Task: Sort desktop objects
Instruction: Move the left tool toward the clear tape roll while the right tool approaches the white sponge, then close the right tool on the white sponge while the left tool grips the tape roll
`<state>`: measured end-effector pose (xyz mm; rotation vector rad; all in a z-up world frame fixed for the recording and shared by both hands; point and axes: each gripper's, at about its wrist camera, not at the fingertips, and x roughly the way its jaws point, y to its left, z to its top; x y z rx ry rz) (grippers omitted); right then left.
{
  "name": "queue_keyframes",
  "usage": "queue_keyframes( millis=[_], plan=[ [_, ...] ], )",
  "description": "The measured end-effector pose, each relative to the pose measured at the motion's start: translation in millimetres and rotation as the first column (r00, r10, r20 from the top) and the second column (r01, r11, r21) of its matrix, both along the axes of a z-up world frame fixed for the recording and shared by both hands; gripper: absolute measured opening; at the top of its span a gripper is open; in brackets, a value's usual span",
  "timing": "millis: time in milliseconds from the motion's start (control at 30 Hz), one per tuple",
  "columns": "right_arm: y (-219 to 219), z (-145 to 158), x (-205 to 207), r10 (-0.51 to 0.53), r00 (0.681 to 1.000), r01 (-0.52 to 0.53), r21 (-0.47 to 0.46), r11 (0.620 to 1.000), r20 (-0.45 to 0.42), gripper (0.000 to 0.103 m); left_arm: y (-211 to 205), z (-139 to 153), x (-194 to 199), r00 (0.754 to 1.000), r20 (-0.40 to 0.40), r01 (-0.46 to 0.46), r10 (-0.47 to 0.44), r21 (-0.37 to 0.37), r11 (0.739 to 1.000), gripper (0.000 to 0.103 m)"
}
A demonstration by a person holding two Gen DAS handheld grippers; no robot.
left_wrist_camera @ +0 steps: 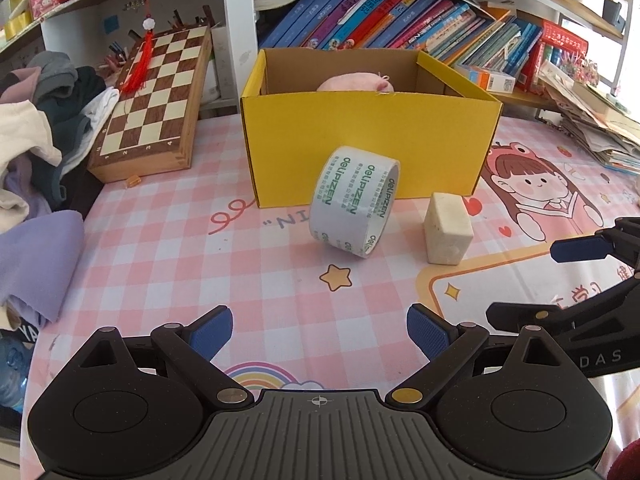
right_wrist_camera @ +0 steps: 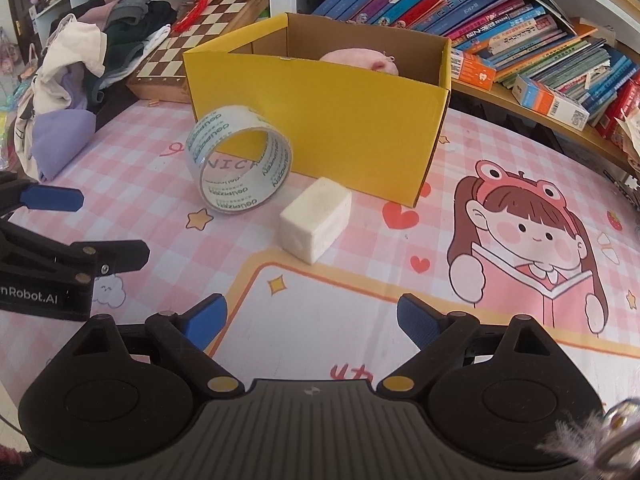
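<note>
A yellow cardboard box stands open at the back of the desk with a pink soft thing inside. A roll of clear tape stands on edge, leaning against the box front. A white foam block lies just to its right. My left gripper is open and empty, short of the tape. My right gripper is open and empty, short of the block. Each gripper also shows at the edge of the other's view.
A pink checked mat with a cartoon girl covers the desk. A folded chessboard and a heap of clothes sit at the left. Books fill the shelf behind, and papers are stacked at the right.
</note>
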<state>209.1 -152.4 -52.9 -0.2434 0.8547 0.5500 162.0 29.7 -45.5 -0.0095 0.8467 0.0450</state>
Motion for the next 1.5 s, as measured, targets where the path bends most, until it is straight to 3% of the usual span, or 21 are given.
queue_keyframes(
  millis=[400,600,867,1067,1500],
  plan=[
    [19,-5,31,0.040,0.999,-0.041,0.031,0.999,0.023,0.093,2,4,12,0.999,0.021,-0.039,0.039,0.020,0.999,0.096],
    [26,-10,48,0.039,0.999,-0.040,0.026,0.999,0.025,0.077,-1,3,17,0.999,0.017,-0.042,0.042,0.032,0.999,0.096],
    [35,-17,62,0.066,0.997,-0.066,0.006,0.998,0.030,0.064,-2,1,23,0.999,0.005,-0.049,0.049,0.041,0.998,0.096],
    [23,-17,66,0.046,0.999,-0.045,0.056,0.997,-0.017,0.039,-7,1,31,0.999,0.009,-0.033,0.032,0.047,0.998,0.096],
    [-17,1,51,-0.028,0.999,0.030,0.078,0.996,-0.025,0.031,-19,2,61,0.999,0.040,0.028,-0.031,0.068,0.997,0.096]
  ],
)
